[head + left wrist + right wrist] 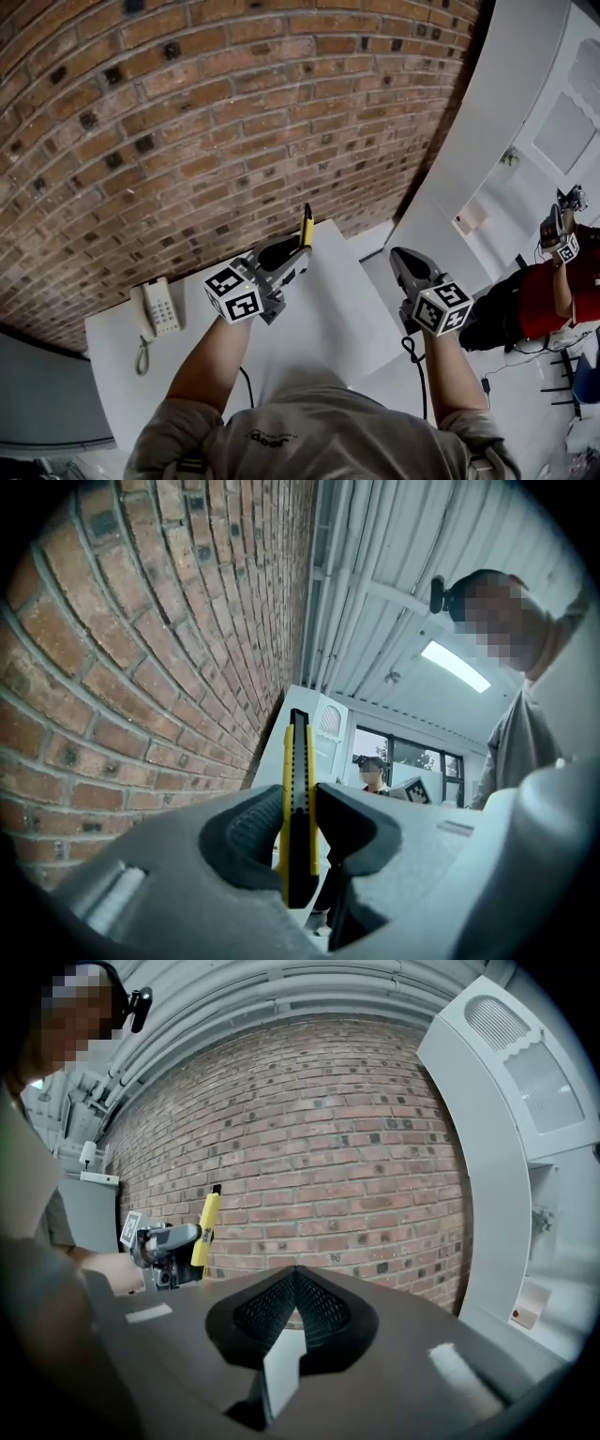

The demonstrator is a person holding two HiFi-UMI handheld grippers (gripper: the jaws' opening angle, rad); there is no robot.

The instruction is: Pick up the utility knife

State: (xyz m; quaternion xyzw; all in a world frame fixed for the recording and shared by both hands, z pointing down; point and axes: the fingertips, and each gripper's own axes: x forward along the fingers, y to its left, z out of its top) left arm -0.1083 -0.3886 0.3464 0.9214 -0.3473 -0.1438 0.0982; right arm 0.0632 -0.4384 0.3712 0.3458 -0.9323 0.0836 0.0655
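Note:
A yellow and black utility knife (306, 228) sticks up from my left gripper (295, 255), which is shut on it and raised above the white table (328, 319). In the left gripper view the knife (300, 799) stands on edge between the two dark pads, its tip towards the brick wall. From the right gripper view the knife (204, 1220) shows at the left, held in the left gripper (173, 1241). My right gripper (405, 262) hangs to the right of the table; its jaws (294, 1307) meet with nothing between them.
A white corded telephone (159, 307) lies on the table's left end. A brick wall (206, 122) rises right behind the table. At the right, another person in red (553, 295) holds grippers beside white panels. A cable (412, 361) trails below my right gripper.

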